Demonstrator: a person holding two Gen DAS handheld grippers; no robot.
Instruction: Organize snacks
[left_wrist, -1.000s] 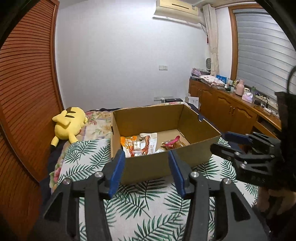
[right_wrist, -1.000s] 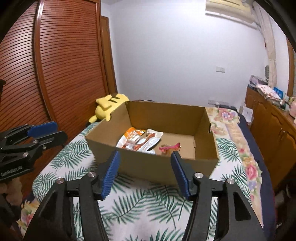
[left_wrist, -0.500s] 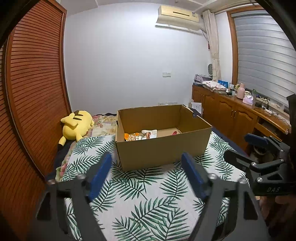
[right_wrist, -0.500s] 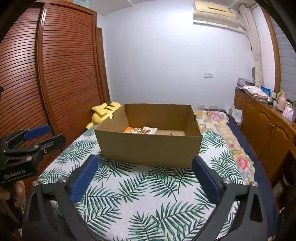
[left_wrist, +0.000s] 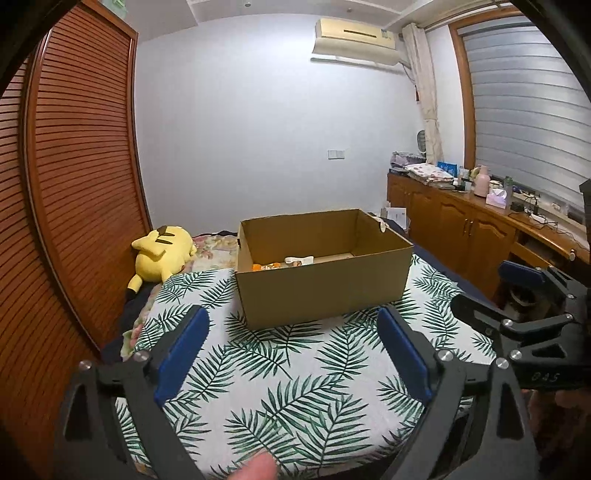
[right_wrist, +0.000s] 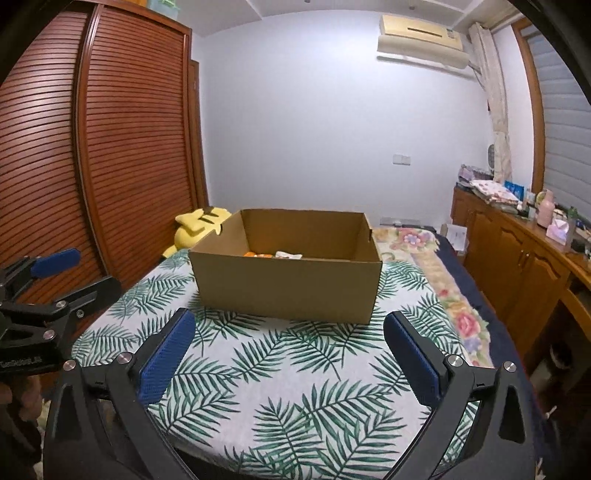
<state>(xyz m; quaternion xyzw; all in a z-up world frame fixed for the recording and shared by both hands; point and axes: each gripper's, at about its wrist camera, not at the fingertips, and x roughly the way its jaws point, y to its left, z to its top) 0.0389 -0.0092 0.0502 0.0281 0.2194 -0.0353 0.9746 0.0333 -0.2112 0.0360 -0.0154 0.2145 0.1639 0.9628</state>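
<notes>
An open cardboard box (left_wrist: 325, 288) (right_wrist: 288, 288) stands on a table with a palm-leaf cloth (left_wrist: 295, 376) (right_wrist: 280, 369). Snack packets lie inside, mostly hidden by the near wall; an orange one (left_wrist: 264, 266) (right_wrist: 255, 254) and a white one (left_wrist: 299, 260) (right_wrist: 289, 254) peek over it. My left gripper (left_wrist: 291, 350) is open and empty, held back from the box over the near part of the table. My right gripper (right_wrist: 288, 350) is open and empty, also back from the box. Each gripper shows at the edge of the other's view.
A yellow plush toy (left_wrist: 162, 254) (right_wrist: 199, 225) lies on the bed behind the table at left. A slatted wooden wardrobe (left_wrist: 70, 206) stands on the left. Wooden cabinets (left_wrist: 461, 229) with bottles and cloths line the right wall.
Both grippers have pulled back and away from the box and opened wider. The box now looks smaller and its contents are mostly hidden behind the near wall.
</notes>
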